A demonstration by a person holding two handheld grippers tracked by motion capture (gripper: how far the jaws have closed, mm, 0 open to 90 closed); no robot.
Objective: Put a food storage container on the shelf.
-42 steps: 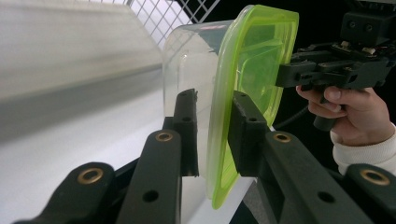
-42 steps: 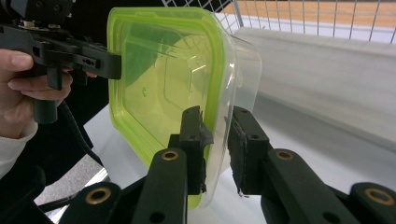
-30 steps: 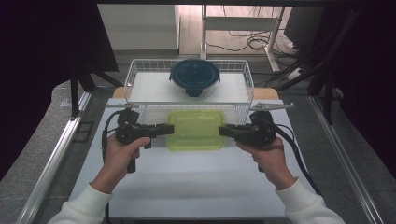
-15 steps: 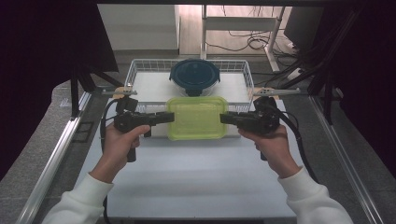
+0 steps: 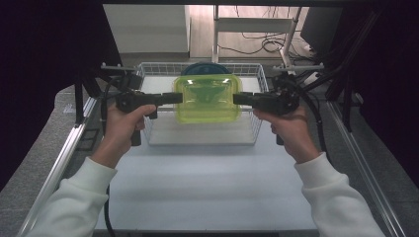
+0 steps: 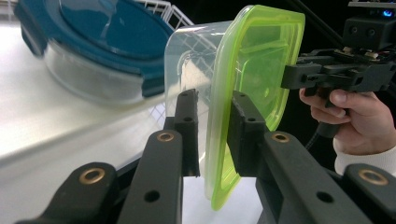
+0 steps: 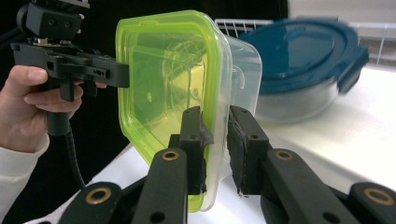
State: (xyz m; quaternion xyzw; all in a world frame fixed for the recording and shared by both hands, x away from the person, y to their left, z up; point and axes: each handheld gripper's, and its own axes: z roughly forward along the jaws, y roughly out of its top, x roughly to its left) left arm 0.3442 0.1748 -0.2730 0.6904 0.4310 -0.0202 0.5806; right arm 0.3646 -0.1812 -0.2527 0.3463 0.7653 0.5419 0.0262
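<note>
Two grippers hold green-lidded container (image 5: 207,98) above wire basket (image 5: 148,133) | left gripper (image 5: 178,98) clamps left rim | right gripper (image 5: 237,98) clamps right rim | blue-lidded round container (image 5: 200,69) at far side

Lab: framed test table (image 5: 207,168), floor cables (image 5: 267,47)

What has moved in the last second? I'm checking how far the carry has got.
Both grippers, left and right, kept their grip on the green-lidded container and carried it away from the person, from the table to above the wire basket. The blue-lidded bowl stayed put in the basket.
</note>
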